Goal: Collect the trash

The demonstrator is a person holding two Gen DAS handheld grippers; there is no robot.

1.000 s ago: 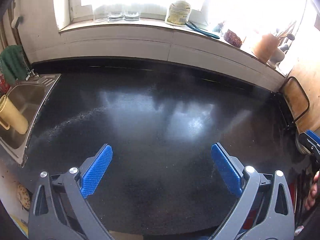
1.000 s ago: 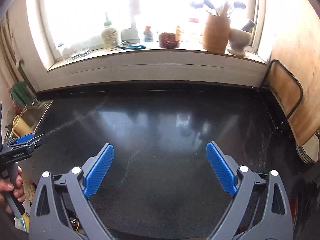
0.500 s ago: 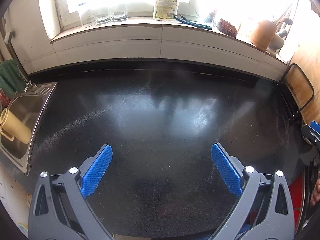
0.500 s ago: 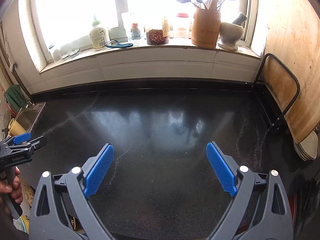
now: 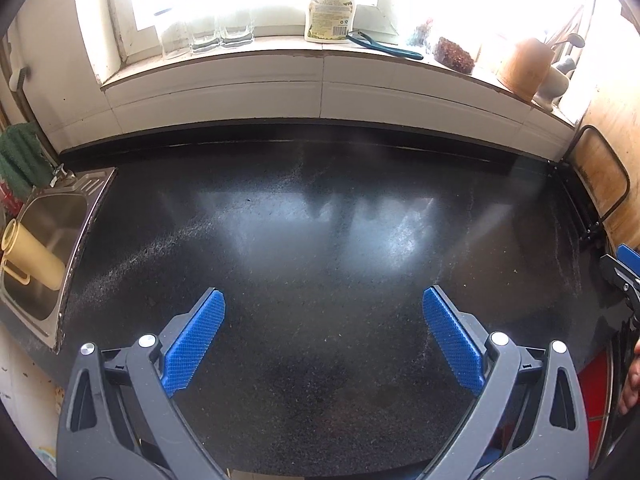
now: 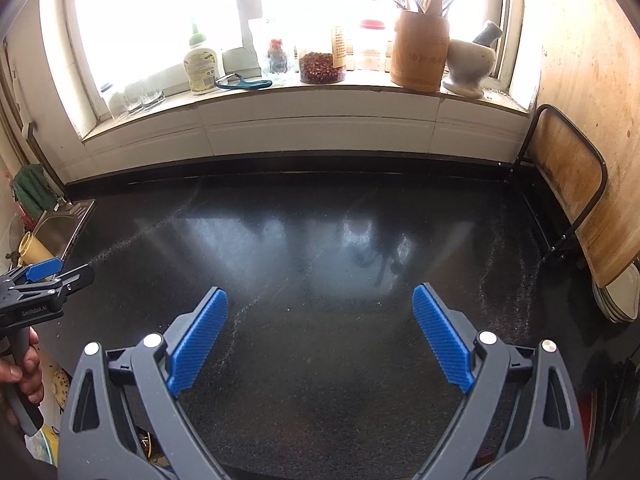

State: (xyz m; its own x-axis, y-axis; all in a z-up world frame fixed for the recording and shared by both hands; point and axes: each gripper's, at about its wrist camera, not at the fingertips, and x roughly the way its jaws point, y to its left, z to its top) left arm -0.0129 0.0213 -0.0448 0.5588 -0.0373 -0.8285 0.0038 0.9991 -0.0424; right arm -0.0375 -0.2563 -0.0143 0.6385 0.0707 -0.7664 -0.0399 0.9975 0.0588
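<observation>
My left gripper (image 5: 323, 300) is open and empty, held above the near part of a black speckled countertop (image 5: 320, 248). My right gripper (image 6: 320, 298) is open and empty above the same countertop (image 6: 320, 260). No trash shows on the counter in either view. The right gripper's tip shows at the right edge of the left wrist view (image 5: 624, 276). The left gripper shows at the left edge of the right wrist view (image 6: 44, 280), held in a hand.
A steel sink (image 5: 48, 232) with a cream pitcher (image 5: 32, 260) lies at the left. The windowsill holds a soap bottle (image 6: 203, 65), a blue peeler (image 6: 244, 83), jars, a wooden utensil holder (image 6: 420, 54) and a mortar (image 6: 468, 66). A wooden board in a rack (image 6: 568, 184) stands at the right, plates (image 6: 618, 296) below it.
Both grippers have lifted and tilted up a little, so more of the window and sill shows. Both stay open and empty.
</observation>
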